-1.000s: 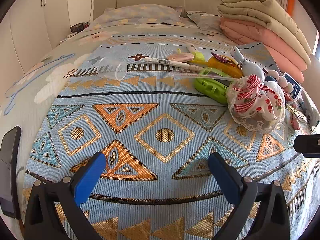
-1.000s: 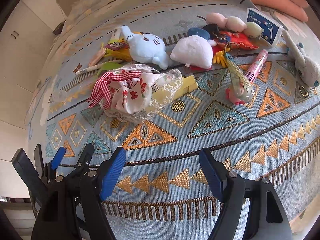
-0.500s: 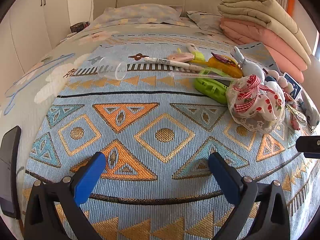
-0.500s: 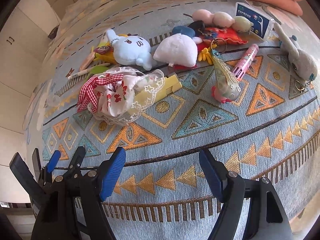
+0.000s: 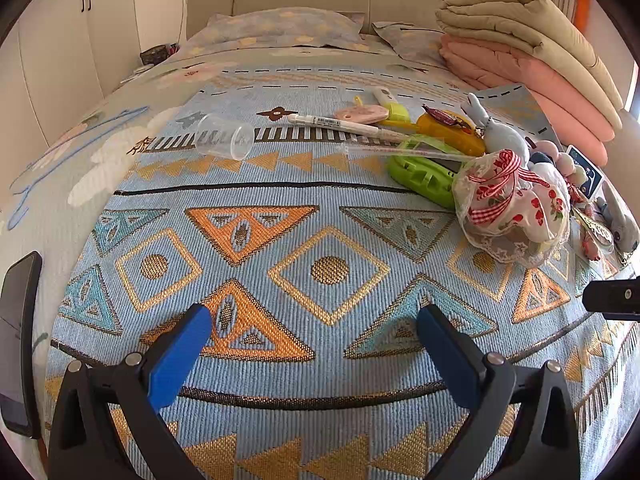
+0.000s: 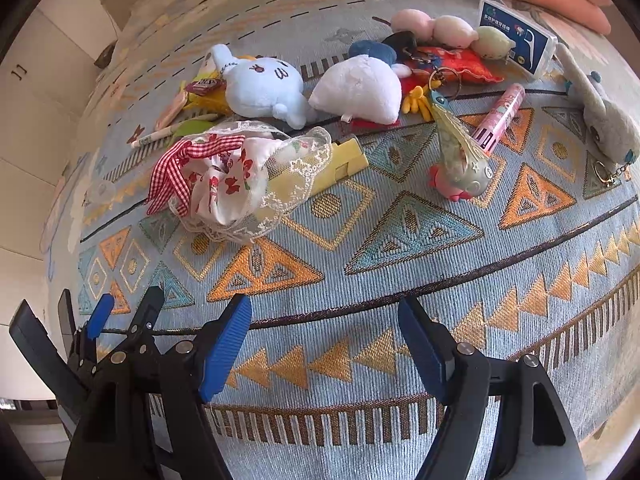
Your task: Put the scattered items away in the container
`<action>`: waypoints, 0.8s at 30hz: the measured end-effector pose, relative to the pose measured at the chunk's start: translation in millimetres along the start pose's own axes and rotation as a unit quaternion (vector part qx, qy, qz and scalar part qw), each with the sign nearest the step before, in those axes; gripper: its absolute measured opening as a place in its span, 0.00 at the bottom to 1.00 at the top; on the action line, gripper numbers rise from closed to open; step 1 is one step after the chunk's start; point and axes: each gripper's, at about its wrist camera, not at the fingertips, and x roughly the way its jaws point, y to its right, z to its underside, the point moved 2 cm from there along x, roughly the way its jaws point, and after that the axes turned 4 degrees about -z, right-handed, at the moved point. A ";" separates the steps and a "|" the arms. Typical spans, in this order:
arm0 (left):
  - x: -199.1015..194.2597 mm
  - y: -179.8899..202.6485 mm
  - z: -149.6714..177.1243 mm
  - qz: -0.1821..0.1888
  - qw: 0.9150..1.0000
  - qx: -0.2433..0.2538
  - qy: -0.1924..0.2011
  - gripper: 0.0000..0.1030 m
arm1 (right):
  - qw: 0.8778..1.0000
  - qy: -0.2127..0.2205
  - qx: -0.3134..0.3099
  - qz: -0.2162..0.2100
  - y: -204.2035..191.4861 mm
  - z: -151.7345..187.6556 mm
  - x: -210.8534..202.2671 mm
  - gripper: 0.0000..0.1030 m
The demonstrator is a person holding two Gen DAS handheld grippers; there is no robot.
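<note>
Scattered items lie in a cluster on the patterned blue bedspread (image 5: 328,376). Among them are a lace pouch with a red gingham ribbon (image 5: 516,204) (image 6: 236,176), a light-blue plush (image 6: 264,84), a white plush (image 6: 360,90), a fish-shaped toy (image 6: 460,156), a pink tube (image 6: 500,118), a green case (image 5: 424,178), a white pen (image 5: 336,123) and a clear cup (image 5: 226,142) on its side. My left gripper (image 5: 312,332) hovers open over bare cloth, well short of the items. Near the bedspread's front border my right gripper (image 6: 324,320) is also open, with nothing between its fingers.
Folded beige and pink blankets (image 5: 532,52) are stacked at the far right, with pillows (image 5: 280,28) at the headboard. A blue card box (image 6: 518,38) and a grey plush keychain (image 6: 604,120) lie at the right end of the cluster. White wardrobe doors (image 5: 60,40) stand left of the bed.
In the right wrist view the items have slid slightly left and up. The left wrist view is the same, and both grippers' jaws stand as wide as before.
</note>
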 end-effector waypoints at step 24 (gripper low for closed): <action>0.3 -0.4 -1.0 0.001 1.000 0.001 0.000 1.00 | 1.000 -0.016 -0.008 0.001 -12.8 -4.5 12.8 0.73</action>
